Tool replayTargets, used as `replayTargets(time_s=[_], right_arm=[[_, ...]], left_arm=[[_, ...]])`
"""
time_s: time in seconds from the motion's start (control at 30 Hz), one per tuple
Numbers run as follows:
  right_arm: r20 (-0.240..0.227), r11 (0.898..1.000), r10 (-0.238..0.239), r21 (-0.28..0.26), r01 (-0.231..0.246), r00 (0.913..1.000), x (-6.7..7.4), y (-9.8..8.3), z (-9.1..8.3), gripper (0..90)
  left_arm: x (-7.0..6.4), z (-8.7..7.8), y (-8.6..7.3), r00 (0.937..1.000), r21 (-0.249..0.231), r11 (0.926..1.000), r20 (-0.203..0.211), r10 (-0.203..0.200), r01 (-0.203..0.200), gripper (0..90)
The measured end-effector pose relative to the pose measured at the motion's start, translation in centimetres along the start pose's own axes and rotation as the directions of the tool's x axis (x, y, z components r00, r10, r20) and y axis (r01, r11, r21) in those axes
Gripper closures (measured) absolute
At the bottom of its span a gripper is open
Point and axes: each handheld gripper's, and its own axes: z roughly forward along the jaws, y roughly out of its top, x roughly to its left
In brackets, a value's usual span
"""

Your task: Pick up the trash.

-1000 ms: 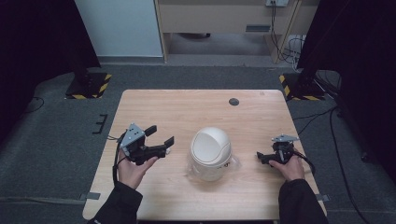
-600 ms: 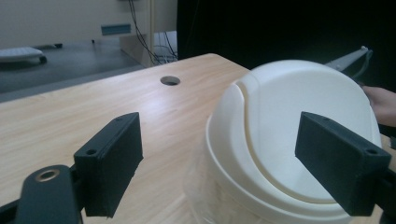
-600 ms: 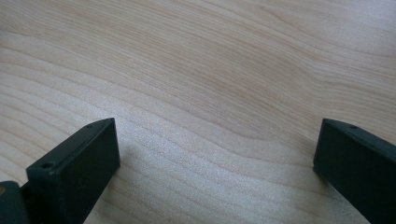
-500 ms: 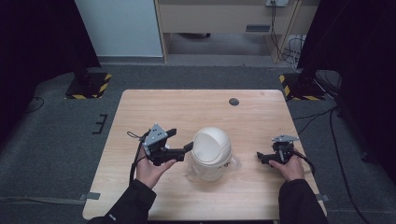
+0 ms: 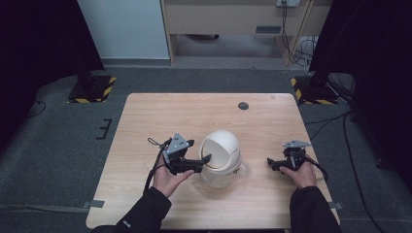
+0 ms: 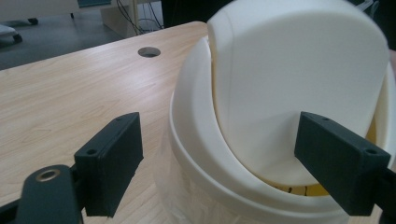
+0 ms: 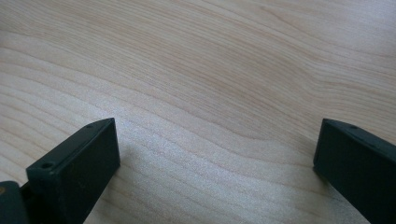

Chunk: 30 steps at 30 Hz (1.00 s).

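A small cream bin (image 5: 221,160) with a domed swing lid (image 6: 299,88) stands near the middle of the wooden table (image 5: 204,116). My left gripper (image 5: 204,161) is open right at the bin's left side, its jaws reaching toward the lid; in the left gripper view the lid sits tilted between the two black jaws, with something yellow faintly visible under its lower edge. My right gripper (image 5: 272,164) rests open and low over bare wood to the right of the bin, nothing between its fingers (image 7: 74,172).
A round dark grommet hole (image 5: 243,106) sits near the table's far edge. Grey carpet surrounds the table, with cables at the right and yellow-black striped stand feet (image 5: 92,90) beyond the far corners.
My left gripper has moved right across the table, from well left of the bin to right up against its lid. The right gripper has stayed in place.
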Motion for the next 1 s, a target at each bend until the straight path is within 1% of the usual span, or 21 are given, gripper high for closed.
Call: replayTargets(time_s=[0.2,0.37,0.67,0.93,1.0], right_arm=[[0.0,1.0,0.0,0.0,0.0,1.0,0.0,0.0,0.0,0.7],[0.0,1.0,0.002,-0.001,-0.002,1.0,0.0,0.0,0.0,0.6],[0.0,1.0,0.001,0.0,-0.001,1.0,0.0,0.0,0.0,0.6],[0.0,1.0,0.001,0.0,-0.001,1.0,0.0,0.0,0.0,0.6],[0.0,1.0,0.001,0.0,-0.001,1.0,0.0,0.0,0.0,0.6]], left_arm=[[-0.2,0.6,0.1,1.0,0.016,0.9999,0.001,0.002,-0.002,14.6],[-0.3,1.2,0.1,1.0,0.039,0.9992,-0.002,0.007,-0.007,14.5],[-0.4,2.1,0.0,0.9997,0.076,0.9969,-0.015,0.02,-0.018,14.9],[-0.4,2.6,0.0,0.9995,0.083,0.9963,-0.02,0.023,-0.021,15.2],[-0.4,2.4,0.0,0.9994,0.082,0.9963,-0.022,0.027,-0.025,15.3]])
